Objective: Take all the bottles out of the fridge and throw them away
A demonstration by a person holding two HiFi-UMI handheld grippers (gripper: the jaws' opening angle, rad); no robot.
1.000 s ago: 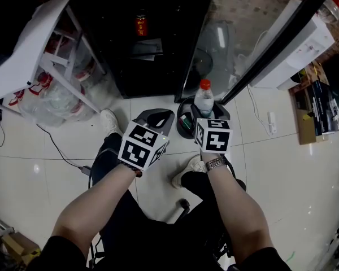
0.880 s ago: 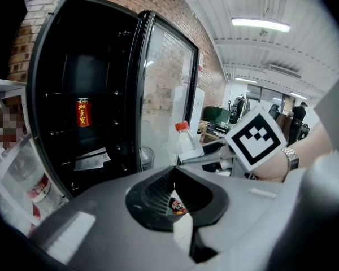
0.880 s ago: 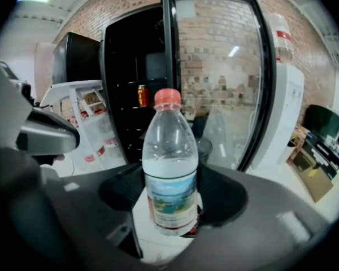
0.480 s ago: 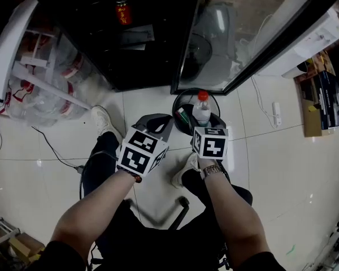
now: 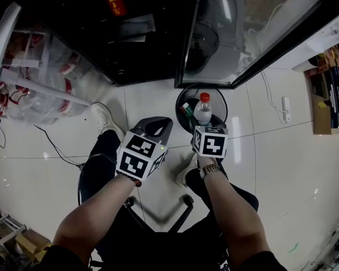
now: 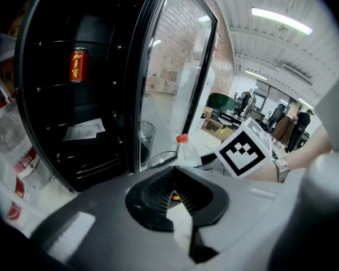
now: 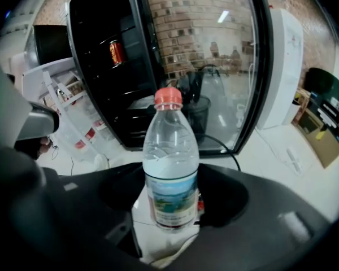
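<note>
Since the bottle is meant for the trash, the right gripper holds it upright by its labelled lower half, red cap up, where a straight drop will do. Its jaws stand wide around the bottle's body and have just opened a little. The bottle is between them and hangs clear of the floor, so I judge the grip is easing rather than gone. Directly below this gripper sits the round black bin, which explains the steep downward aim. The left gripper hangs just beside it with its jaws together and nothing in them, kept clear of the drop. Ahead of both grippers the fridge stands with its glass door swung open. On a shelf inside there is a red can.
</note>
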